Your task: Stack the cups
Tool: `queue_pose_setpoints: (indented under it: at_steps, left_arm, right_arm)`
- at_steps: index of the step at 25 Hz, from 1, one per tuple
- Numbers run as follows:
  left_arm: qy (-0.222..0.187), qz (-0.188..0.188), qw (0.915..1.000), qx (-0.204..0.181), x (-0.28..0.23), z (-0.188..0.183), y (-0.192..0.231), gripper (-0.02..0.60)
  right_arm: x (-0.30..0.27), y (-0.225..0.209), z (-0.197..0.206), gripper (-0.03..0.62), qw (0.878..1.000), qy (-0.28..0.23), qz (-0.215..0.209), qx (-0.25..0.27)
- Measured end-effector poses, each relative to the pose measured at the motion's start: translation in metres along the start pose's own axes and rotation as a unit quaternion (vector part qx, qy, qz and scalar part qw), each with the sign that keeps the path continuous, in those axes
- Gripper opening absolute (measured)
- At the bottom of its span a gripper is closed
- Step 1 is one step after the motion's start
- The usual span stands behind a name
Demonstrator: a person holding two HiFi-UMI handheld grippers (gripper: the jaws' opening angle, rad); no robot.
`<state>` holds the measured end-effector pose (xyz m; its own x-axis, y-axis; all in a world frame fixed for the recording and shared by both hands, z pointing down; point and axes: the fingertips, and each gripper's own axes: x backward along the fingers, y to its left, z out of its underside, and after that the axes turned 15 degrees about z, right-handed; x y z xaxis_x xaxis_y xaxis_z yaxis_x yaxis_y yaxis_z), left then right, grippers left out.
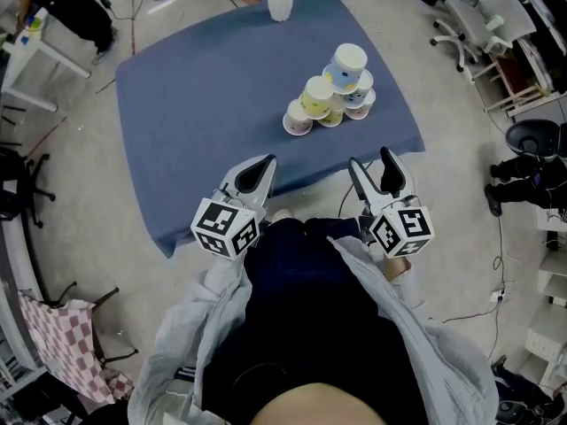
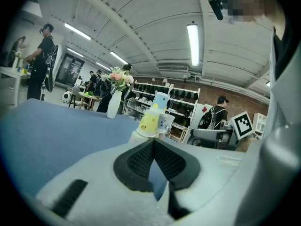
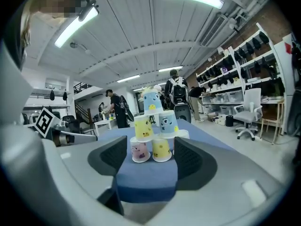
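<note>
Round paper cups stand in a pointy pile on the soft blue cloth. By the cloth's near edge, the left gripper is pinched closed and empty. The right gripper gapes wide, holding nothing.

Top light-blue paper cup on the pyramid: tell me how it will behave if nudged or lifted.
The topmost light-blue paper cup looks thin-walled, so it is probably very light and easy to crush. It stands upside down, bridging the yellow paper cup and the blue paper cup with eyes below, so a sideways nudge would likely slide or tip it off.
</note>
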<state>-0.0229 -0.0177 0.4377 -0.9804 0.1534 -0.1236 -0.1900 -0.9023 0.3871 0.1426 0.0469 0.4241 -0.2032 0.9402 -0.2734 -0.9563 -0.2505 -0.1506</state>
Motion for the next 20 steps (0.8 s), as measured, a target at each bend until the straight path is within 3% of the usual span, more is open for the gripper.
queue_pose_setpoints:
  at_steps: [3,8,20]
  left_arm:
    - [0.001,0.007,1.0000,-0.006,-0.008,-0.005,0.000,-0.009]
    - [0.008,0.018,0.9995,-0.023,-0.021,-0.012,-0.004,-0.009]
    - [0.014,0.008,0.9985,-0.052,-0.033,-0.022,0.001,-0.009]
  right_arm:
    - [0.001,-0.006,-0.009,0.246,1.000,-0.015,0.014,-0.007]
    - [0.005,-0.019,-0.021,0.017,0.998,-0.024,0.047,-0.021]
    - [0.000,-0.023,-0.022,0.011,0.999,-0.023,0.022,-0.004]
